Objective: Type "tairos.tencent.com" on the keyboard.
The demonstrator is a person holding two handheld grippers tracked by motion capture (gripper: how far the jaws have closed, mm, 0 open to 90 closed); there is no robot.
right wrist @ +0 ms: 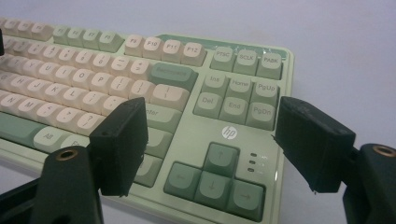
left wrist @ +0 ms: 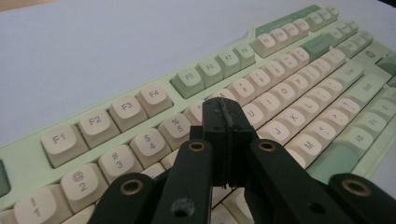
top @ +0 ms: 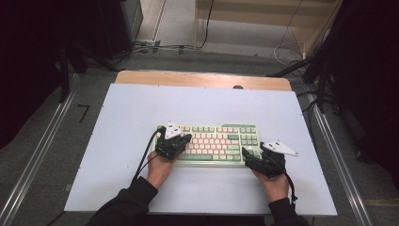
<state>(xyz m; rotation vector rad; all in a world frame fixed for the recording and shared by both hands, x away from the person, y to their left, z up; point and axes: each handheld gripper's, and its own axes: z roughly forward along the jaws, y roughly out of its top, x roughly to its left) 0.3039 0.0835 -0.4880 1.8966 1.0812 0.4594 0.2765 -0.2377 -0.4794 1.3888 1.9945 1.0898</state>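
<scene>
Here your left gripper [left wrist: 223, 122] has its fingers pressed flat together with nothing between them, making one narrow tip that hovers over the number row near the 5 and 6 keys. Closed like that, it looks set up to poke a single key rather than to grasp anything. Whether the tip already touches a cap, you cannot tell from these angles.

Your right gripper [right wrist: 210, 144] keeps its fingers wide apart and empty, one on each side of the arrow-key cluster [right wrist: 212, 179] at the board's lower right corner. You seem to be parking it there, perhaps to steady that end while the left hand works.

The keyboard [top: 221, 141] lies flat on the pale surface [top: 131, 108], slightly toward your side of its middle. Its long axis runs left to right across you, function row on the far edge, space bar on the near edge, so the legends read upright from your seat. Your left hand [top: 160, 172] comes in at the board's left end, your right hand [top: 275, 183] at its right end.
</scene>
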